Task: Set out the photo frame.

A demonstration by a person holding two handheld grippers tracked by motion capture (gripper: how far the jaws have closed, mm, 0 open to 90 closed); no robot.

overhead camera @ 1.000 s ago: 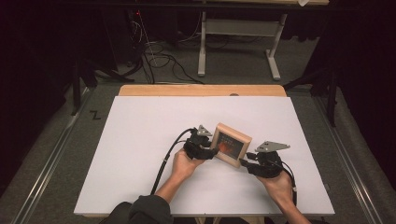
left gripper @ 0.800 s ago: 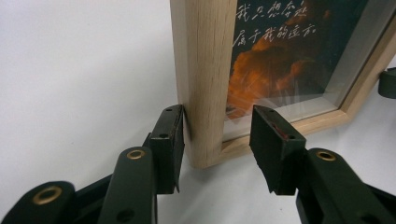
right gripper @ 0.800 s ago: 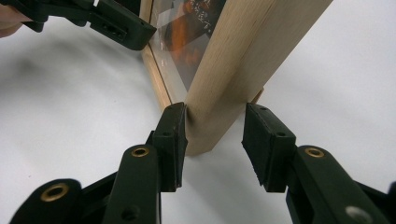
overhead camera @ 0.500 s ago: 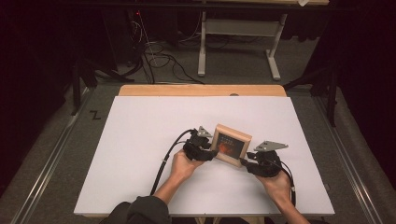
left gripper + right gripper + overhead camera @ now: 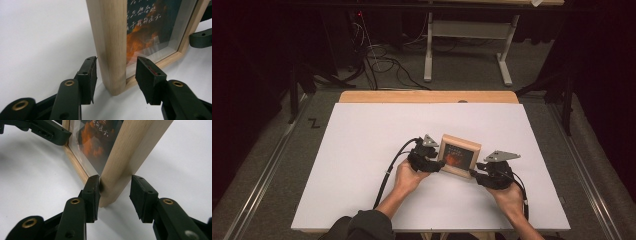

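A light wooden picture frame with a dark picture and an orange patch stands upright on the white table. My left gripper sits at its left side. In the left gripper view the frame's side bar stands between the jaws of the left gripper; they have just been opening, and a gap shows on each side. My right gripper straddles the frame's lower right corner. In the right gripper view the right gripper is open: one pad rests against the wood, the other stands off it.
A bare wooden strip runs along the table's far edge. Beyond it are floor cables and a white stand. A black cable trails from the left gripper toward the person. White surface lies all around the frame.
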